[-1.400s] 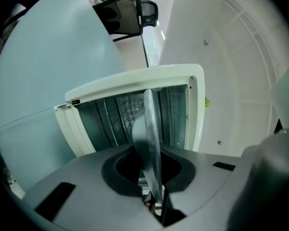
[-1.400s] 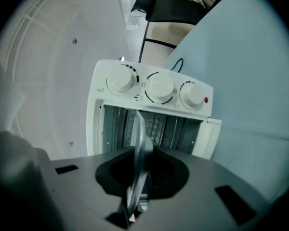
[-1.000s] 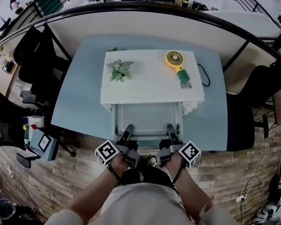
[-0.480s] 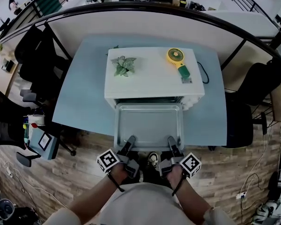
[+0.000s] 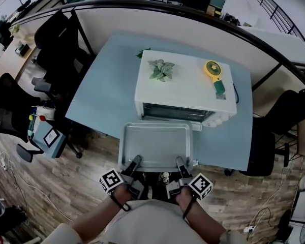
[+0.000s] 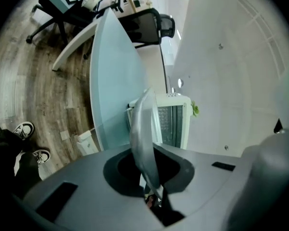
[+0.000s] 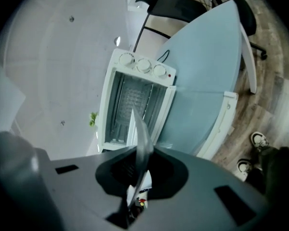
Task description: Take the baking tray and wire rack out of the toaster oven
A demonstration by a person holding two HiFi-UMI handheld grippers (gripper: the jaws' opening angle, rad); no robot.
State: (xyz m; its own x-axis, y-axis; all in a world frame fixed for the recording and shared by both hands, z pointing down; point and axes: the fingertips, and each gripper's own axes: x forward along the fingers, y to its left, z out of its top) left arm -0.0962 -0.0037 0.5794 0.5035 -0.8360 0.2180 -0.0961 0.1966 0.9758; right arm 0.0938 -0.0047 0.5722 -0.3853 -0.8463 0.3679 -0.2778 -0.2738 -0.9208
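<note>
The pale blue table (image 5: 99,93) carried the white toaster oven (image 5: 185,85), its front gaping open. The baking tray (image 5: 155,146) was clear of the oven, hanging level just in front of its mouth and out past the table's near edge. What looked like the wire rack (image 7: 131,96) sat inside the oven. The left gripper (image 5: 135,160) and right gripper (image 5: 179,161) were each clamped on the tray's rim, on the side farthest from the oven. The smart play: hold both grips level and matched, draw straight away from the oven, then set the tray flat beside it.
</note>
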